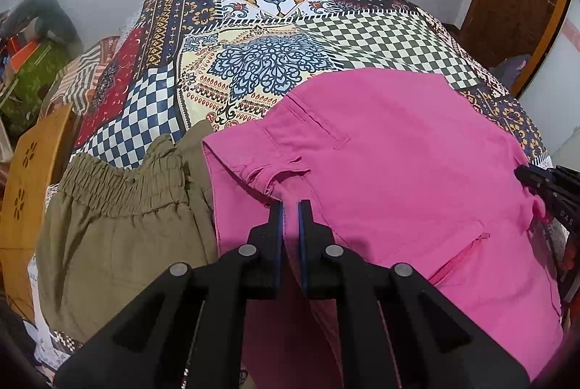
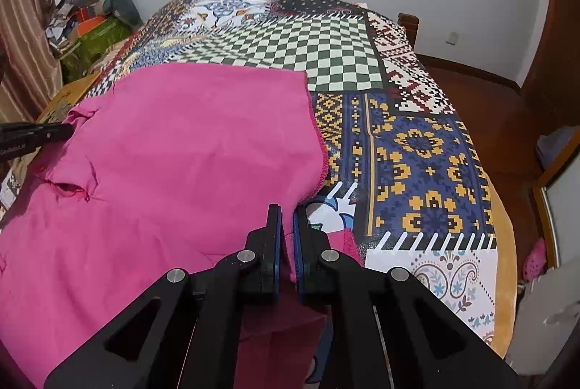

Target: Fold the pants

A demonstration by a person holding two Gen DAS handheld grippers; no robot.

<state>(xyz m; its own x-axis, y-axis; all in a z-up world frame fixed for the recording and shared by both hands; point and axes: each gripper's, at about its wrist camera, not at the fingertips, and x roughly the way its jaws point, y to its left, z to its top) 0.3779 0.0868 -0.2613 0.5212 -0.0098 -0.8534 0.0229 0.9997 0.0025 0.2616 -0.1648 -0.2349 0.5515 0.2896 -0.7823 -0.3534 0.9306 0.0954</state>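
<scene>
Left gripper [image 1: 290, 207] and right gripper [image 2: 287, 213]: each clenched on an edge of the pink pants [image 1: 391, 149], spread across the patchwork bedspread [image 2: 417, 149]; olive pants [image 1: 119, 207] adjacent. Advice: lift both edges evenly, keeping cloth taut.

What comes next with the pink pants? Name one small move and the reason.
Probably carry both held edges forward together and lay them over the far half. The left tongs and right tongs each pinch the near edge of the pink pants, which lie spread flat on the bedspread.
</scene>
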